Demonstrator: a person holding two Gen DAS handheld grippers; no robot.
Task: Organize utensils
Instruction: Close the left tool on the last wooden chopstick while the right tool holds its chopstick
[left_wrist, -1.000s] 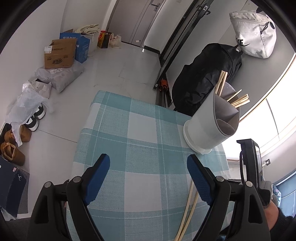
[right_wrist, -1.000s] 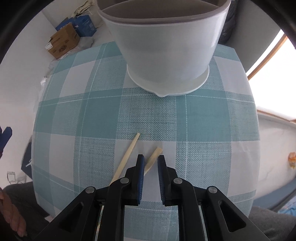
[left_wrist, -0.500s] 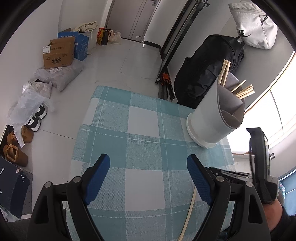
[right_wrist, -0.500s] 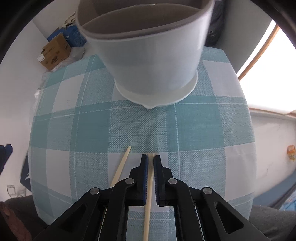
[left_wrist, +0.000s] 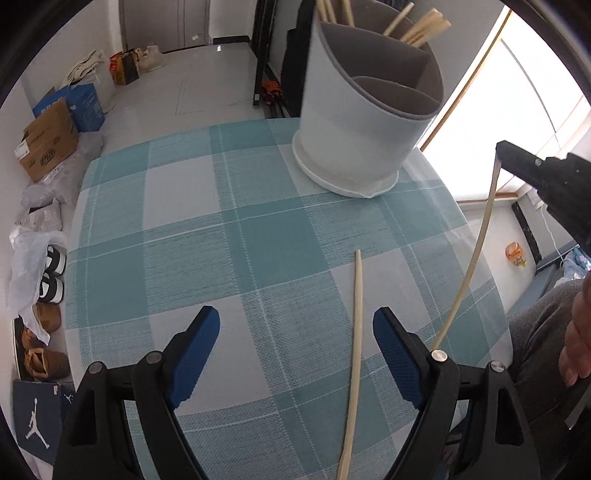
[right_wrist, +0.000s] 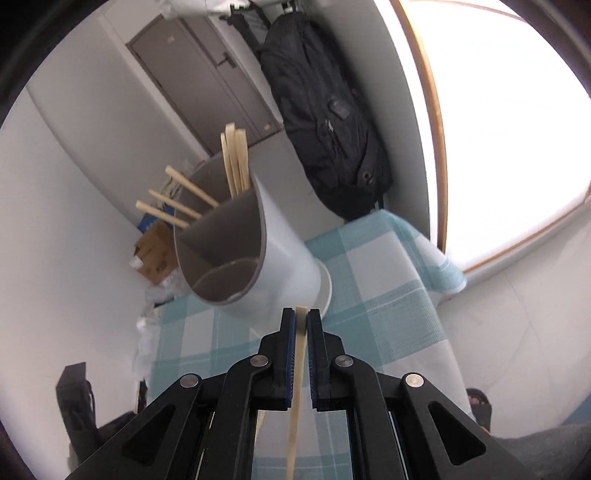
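Above the checked tablecloth (left_wrist: 258, 240), the right gripper (right_wrist: 302, 325) pinches a chopstick (right_wrist: 297, 387) bound next for the holder (right_wrist: 243, 266), while the left gripper (left_wrist: 295, 354) gapes empty over another chopstick (left_wrist: 354, 332).

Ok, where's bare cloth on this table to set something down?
The checked teal tablecloth is bare left of the white divided utensil holder and ahead of the left gripper. The near right is crowded by the loose wooden chopstick.
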